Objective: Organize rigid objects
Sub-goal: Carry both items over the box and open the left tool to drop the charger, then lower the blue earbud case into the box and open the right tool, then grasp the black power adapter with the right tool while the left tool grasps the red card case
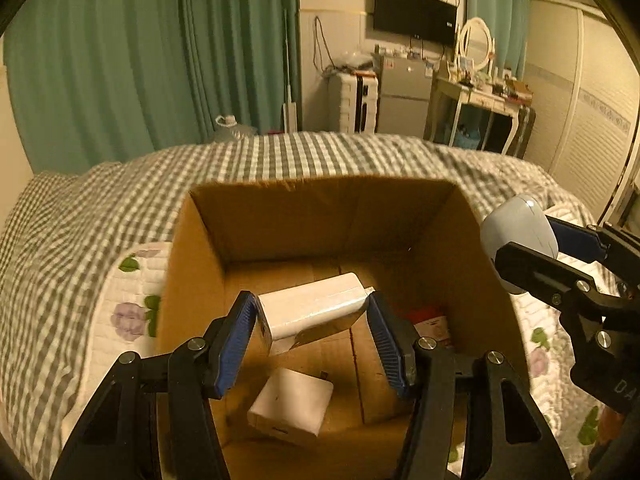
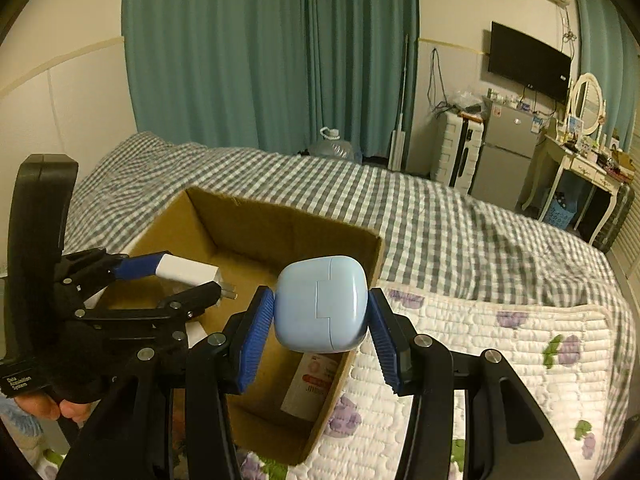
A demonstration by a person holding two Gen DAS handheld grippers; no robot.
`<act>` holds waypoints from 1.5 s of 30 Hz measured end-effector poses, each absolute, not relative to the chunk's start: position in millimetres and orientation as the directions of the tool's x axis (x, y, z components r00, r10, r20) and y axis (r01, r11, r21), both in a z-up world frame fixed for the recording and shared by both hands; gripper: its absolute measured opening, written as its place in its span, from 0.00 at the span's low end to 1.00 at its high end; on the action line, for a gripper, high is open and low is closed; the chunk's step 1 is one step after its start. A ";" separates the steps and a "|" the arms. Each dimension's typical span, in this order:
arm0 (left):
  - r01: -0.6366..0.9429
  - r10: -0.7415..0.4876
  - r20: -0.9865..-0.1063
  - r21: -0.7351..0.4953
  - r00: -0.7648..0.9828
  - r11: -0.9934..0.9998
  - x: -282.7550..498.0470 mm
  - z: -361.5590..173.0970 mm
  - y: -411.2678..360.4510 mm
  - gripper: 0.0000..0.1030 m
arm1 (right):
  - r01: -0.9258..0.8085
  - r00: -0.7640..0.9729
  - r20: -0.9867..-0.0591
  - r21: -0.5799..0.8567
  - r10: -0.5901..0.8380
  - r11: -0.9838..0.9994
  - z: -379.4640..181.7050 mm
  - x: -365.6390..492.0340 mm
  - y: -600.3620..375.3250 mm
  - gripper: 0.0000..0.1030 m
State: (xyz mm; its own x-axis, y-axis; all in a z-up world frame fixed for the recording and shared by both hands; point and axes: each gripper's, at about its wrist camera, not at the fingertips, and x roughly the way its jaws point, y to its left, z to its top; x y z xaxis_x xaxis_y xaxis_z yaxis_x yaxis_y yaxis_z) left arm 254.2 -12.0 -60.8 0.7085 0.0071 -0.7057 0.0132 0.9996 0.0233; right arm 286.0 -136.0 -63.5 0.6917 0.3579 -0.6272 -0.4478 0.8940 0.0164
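An open cardboard box (image 1: 280, 216) stands on the bed; it also shows in the right wrist view (image 2: 248, 216). My left gripper (image 1: 312, 320) is shut on a white charger brick (image 1: 316, 310) and holds it over the inside of the box; the charger also shows in the right wrist view (image 2: 188, 270). A second white charger (image 1: 292, 402) lies on the box floor. My right gripper (image 2: 322, 316) is shut on a light blue earbud case (image 2: 322, 304) held above the box's right wall; the case also shows in the left wrist view (image 1: 518, 234).
A red and white packet (image 2: 314, 384) lies in the box's right corner. The box sits on a quilted floral blanket (image 2: 480, 360) over a grey checked bedspread (image 1: 120, 200). Green curtains, a fridge (image 1: 404, 96) and a dressing table stand beyond the bed.
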 end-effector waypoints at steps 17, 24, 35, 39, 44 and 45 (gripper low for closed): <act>-0.038 0.034 -0.689 0.009 0.724 0.999 244.0 -52.6 7.7 0.59 | -0.444 0.693 -0.631 0.008 0.349 0.896 -64.8 286.3 -129.3 0.46; -0.063 0.045 -0.687 -0.001 0.725 0.998 243.6 -50.1 21.3 0.59 | -0.450 0.685 -0.639 0.007 0.350 0.893 -77.7 314.7 -99.3 0.46; -0.065 0.045 -0.685 -0.002 0.727 0.998 236.5 -53.8 27.1 0.59 | -0.422 0.700 -0.616 0.051 0.361 0.905 -92.9 328.3 -94.5 0.78; -0.056 0.044 -0.671 0.004 0.740 0.998 225.5 -47.8 23.3 0.59 | -0.412 0.721 -0.593 0.052 0.360 0.910 -69.0 307.3 -110.0 0.78; -0.046 0.035 -0.627 -0.001 0.778 0.999 198.5 -25.9 17.7 0.63 | -0.382 0.756 -0.573 0.006 0.316 0.924 -37.4 267.4 -131.7 0.78; -0.047 0.032 -0.618 -0.007 0.785 0.999 192.7 -22.5 17.8 0.66 | -0.373 0.763 -0.570 -0.001 0.306 0.928 -31.7 258.6 -135.9 0.78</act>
State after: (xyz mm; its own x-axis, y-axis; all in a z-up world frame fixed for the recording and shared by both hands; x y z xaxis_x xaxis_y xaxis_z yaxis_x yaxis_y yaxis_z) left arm 192.7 17.8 -22.5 0.7853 0.0322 -0.6183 -0.0467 0.9989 -0.0074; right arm 258.6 -135.9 -31.7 0.7627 0.3061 -0.5697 -0.3729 0.9279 -0.0007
